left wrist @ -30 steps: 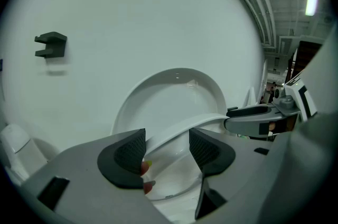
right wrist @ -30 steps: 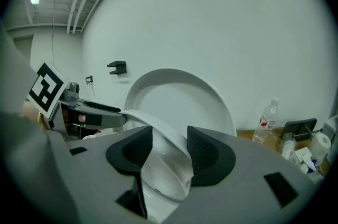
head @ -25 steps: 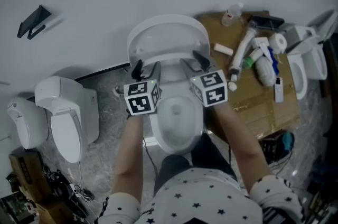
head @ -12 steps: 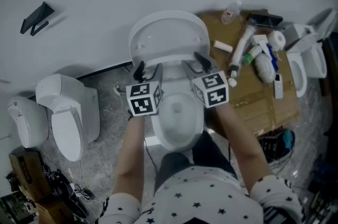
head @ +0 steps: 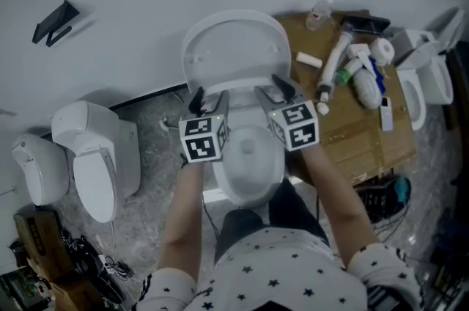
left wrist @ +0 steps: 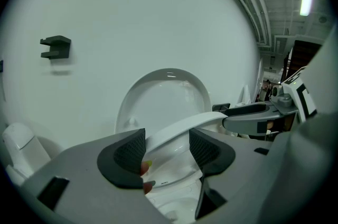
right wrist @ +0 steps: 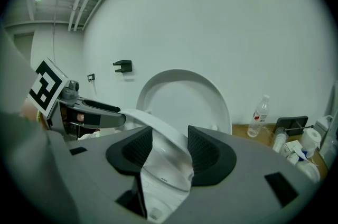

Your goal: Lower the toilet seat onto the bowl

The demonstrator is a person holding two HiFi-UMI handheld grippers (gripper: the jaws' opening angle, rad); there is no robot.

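— From the head view, what are they doing?
— The left gripper [head: 207,98] and right gripper [head: 272,88] are reaching over the bowl [head: 249,174], meeting the toilet seat [head: 240,98], which is tilting partway up before the lid [head: 234,45].
— Left gripper view?
— Its jaws are pinching the seat's rim.
— Right gripper view?
— Its jaws are clamping the seat's other side.

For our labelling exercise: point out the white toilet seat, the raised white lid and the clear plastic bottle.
white toilet seat [left wrist: 176,131], left gripper view, rim strip between the jaws.
raised white lid [head: 234,45], head view, middle of its inner face.
clear plastic bottle [right wrist: 259,117], right gripper view, its body.
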